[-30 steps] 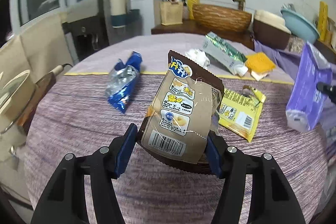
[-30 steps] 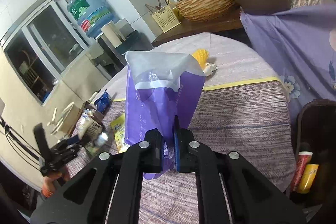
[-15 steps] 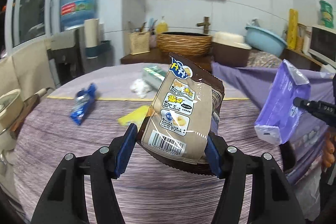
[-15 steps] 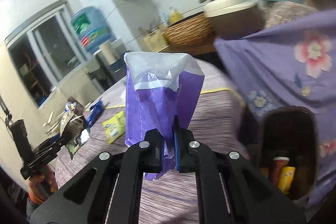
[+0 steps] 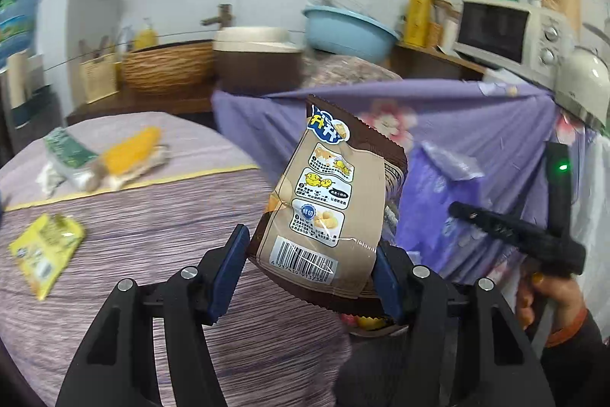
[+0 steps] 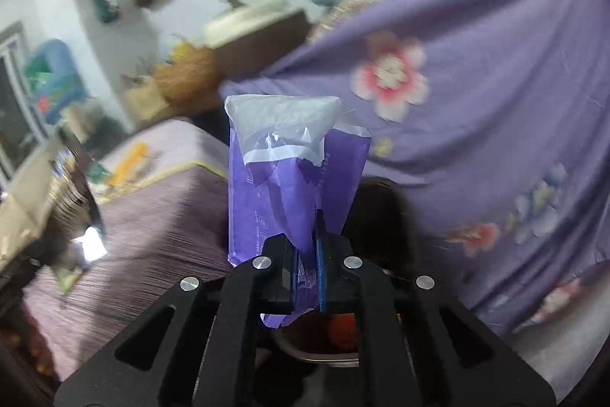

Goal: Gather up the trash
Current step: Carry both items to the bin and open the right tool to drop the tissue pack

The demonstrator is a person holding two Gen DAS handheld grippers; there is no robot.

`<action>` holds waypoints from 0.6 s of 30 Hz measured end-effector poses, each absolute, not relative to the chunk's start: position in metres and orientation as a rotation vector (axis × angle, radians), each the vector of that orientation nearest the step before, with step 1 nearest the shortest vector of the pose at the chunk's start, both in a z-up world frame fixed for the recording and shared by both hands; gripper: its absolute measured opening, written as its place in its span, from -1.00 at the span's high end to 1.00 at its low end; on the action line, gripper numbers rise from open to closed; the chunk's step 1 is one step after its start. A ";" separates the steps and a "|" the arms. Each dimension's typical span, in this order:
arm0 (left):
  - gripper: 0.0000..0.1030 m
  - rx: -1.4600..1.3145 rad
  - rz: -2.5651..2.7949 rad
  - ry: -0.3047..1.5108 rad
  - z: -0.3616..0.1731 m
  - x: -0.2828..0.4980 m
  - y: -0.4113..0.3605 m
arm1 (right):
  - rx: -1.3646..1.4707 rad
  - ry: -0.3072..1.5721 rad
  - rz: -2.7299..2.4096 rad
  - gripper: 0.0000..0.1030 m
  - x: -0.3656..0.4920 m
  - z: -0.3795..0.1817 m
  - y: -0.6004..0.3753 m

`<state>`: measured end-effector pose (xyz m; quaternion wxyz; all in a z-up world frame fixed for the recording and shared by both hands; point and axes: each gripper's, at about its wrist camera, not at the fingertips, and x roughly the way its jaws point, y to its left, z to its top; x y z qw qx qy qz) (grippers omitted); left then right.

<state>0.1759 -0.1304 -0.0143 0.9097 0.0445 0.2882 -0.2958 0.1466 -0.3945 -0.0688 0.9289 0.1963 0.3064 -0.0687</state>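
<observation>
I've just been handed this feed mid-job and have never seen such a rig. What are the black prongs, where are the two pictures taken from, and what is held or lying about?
There is no robot: a person holds a two-finger gripper in each hand, each with a fisheye camera looking along its fingers. The left gripper has its jaws closed on a brown snack bag. The right gripper pinches a purple plastic bag. Each picture also catches the other tool at its edge. On the round table lie a yellow wrapper, a yellow sponge and a green packet. Below the right jaws sits a dark bin, apparently with rubbish already in it.
</observation>
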 end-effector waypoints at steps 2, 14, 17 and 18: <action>-0.17 0.107 -0.635 0.612 -0.022 0.176 -0.151 | 0.396 0.676 -0.167 0.84 0.153 -0.090 -0.405; -0.17 0.189 -0.643 0.761 -0.084 0.196 -0.212 | 0.330 0.926 -0.205 0.81 0.216 -0.212 -0.407; -0.17 0.186 -0.644 0.789 -0.091 0.201 -0.216 | 0.357 0.974 -0.209 0.61 0.224 -0.229 -0.412; -0.17 0.194 -0.641 0.791 -0.093 0.201 -0.219 | 0.373 0.980 -0.209 0.54 0.224 -0.232 -0.414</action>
